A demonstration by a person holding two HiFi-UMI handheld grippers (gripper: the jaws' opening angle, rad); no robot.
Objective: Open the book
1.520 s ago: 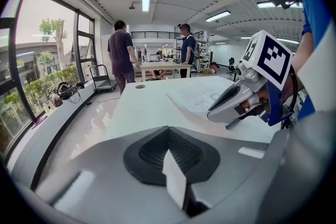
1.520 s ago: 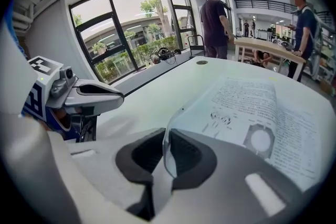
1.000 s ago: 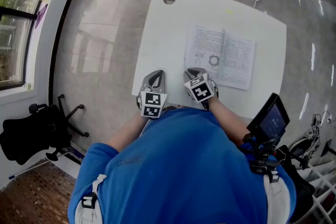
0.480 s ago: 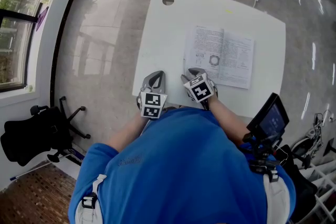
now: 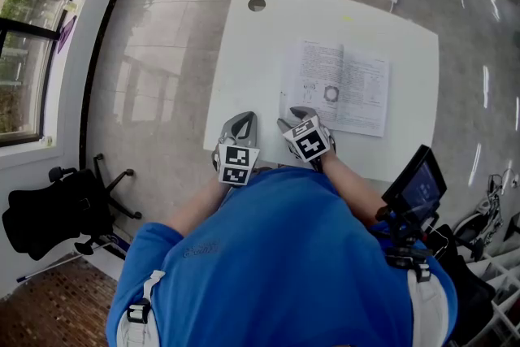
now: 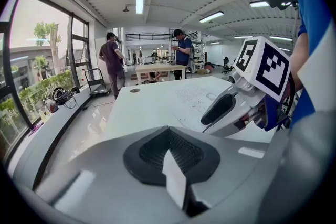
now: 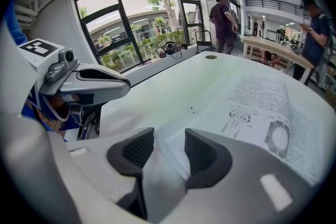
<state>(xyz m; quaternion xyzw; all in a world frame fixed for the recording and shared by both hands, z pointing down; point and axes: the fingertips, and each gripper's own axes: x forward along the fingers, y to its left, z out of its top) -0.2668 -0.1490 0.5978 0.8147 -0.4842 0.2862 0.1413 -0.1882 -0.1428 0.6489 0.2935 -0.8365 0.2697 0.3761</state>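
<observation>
Got the book (image 5: 335, 85) spread open flat, right of middle on the white table (image 5: 244, 65). Right gripper (image 5: 294, 115) opening wide at its near-left page corner, nothing pinched. Left gripper (image 5: 241, 121) closed over the bare front edge. Loads of free tabletop leftward.

the book (image 5: 337, 87) lies open on the white table (image 5: 244, 61).

My left gripper (image 6: 169, 134) has a smooth grey plastic shell with a dull sheen, and its pads (image 6: 152, 152) look like matt black, finely ribbed rubber. The book (image 5: 337, 85) shows matt printed paper. The table (image 5: 252, 69) top is smooth and white, and the floor (image 5: 162, 53) is glossy.
</observation>
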